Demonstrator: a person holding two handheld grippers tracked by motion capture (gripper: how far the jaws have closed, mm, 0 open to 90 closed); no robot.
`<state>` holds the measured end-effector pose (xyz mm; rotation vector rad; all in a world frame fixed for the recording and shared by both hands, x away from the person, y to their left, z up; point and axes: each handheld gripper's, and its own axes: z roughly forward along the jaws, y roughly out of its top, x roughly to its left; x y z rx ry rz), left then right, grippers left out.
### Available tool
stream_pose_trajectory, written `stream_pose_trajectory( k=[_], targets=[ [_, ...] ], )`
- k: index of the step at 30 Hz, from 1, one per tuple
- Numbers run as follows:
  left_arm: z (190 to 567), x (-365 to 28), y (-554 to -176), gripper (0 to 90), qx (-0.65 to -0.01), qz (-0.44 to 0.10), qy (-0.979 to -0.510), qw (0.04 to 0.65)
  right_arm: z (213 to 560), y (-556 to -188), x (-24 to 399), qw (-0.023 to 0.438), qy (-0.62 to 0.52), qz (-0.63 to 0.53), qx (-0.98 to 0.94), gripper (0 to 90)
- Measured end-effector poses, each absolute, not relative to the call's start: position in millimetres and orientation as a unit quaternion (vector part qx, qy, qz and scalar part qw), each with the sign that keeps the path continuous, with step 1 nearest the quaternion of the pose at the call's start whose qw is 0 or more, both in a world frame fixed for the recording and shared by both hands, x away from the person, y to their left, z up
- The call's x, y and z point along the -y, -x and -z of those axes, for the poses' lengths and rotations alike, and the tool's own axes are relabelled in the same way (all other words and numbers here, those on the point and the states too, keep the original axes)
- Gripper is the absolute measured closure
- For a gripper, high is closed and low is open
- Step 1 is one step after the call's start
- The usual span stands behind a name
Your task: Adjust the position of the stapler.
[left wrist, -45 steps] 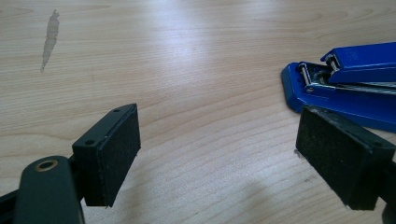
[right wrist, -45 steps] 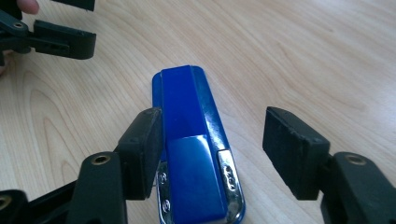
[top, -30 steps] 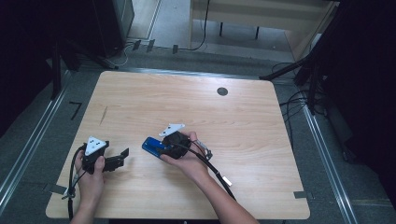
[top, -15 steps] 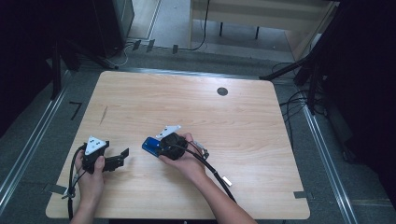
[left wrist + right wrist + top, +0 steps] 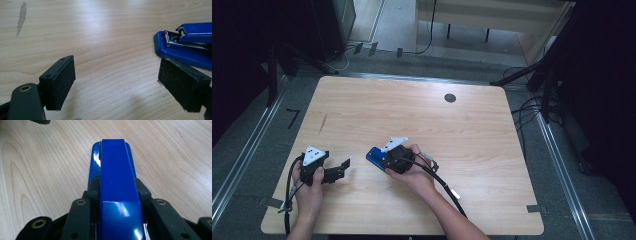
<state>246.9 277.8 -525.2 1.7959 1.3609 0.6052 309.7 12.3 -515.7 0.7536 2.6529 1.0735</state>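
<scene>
Your right gripper has just been closing its jaws and seemingly clamps the glossy blue plastic stapler; your left gripper gapes empty over the light wooden table.

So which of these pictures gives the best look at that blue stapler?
The right gripper view: the blue stapler runs up the middle of it, close and sharp, with the right gripper shut on its sides. The left gripper view catches the stapler's open front end at the right edge. The high view shows a small blue tip beside the hand.

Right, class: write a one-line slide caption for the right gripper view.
The right gripper, jaws just closed in, clamps a blue stapler lying on the wooden table.
</scene>
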Motion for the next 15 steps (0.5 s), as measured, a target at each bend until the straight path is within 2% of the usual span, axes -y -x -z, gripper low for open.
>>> stream_pose_trajectory(
  k=[15],
  targets=[
    [525, -277, -247, 14.7, -0.536, -0.239, -0.708, 0.393, 517, -293, 13, 0.092, -0.254, -0.363, -0.892, 67.3]
  ],
)
